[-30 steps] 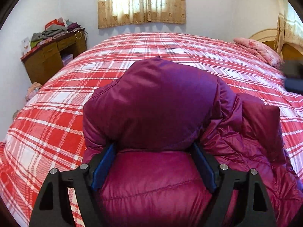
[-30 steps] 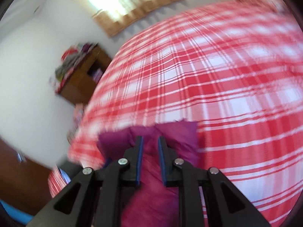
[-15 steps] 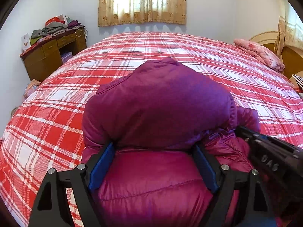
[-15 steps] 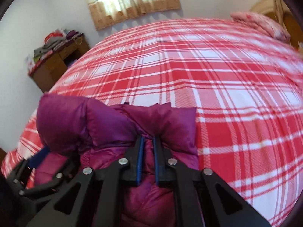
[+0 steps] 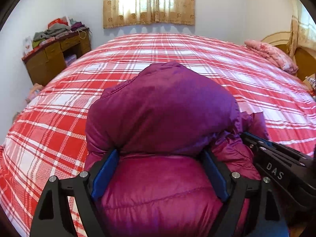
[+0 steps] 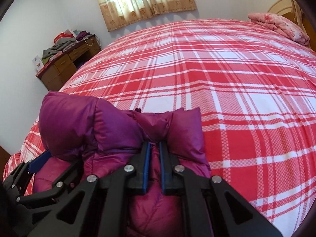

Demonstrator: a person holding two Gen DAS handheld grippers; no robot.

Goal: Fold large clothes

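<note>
A puffy purple-magenta down jacket [image 5: 162, 110] is bunched at the near edge of the bed with the red plaid cover [image 5: 177, 59]. My left gripper [image 5: 160, 154] has its jaws wide apart, with a thick wad of the jacket bulging between them. My right gripper [image 6: 155, 144] is pinched shut on a thin fold of the same jacket [image 6: 118, 128]. The right gripper also shows at the right of the left wrist view [image 5: 276, 167], close beside the left one. The left gripper shows at the lower left of the right wrist view [image 6: 37, 162].
A wooden desk [image 5: 55, 57] piled with clothes stands at the left wall. A folded pink quilt [image 5: 272, 55] lies by the headboard at far right. A curtained window [image 5: 148, 2] is on the far wall. The plaid bed [image 6: 237, 79] stretches ahead.
The right gripper swung in from the right with its fold of jacket and now sits close beside the left one. The left gripper keeps its hold and has hardly moved.
</note>
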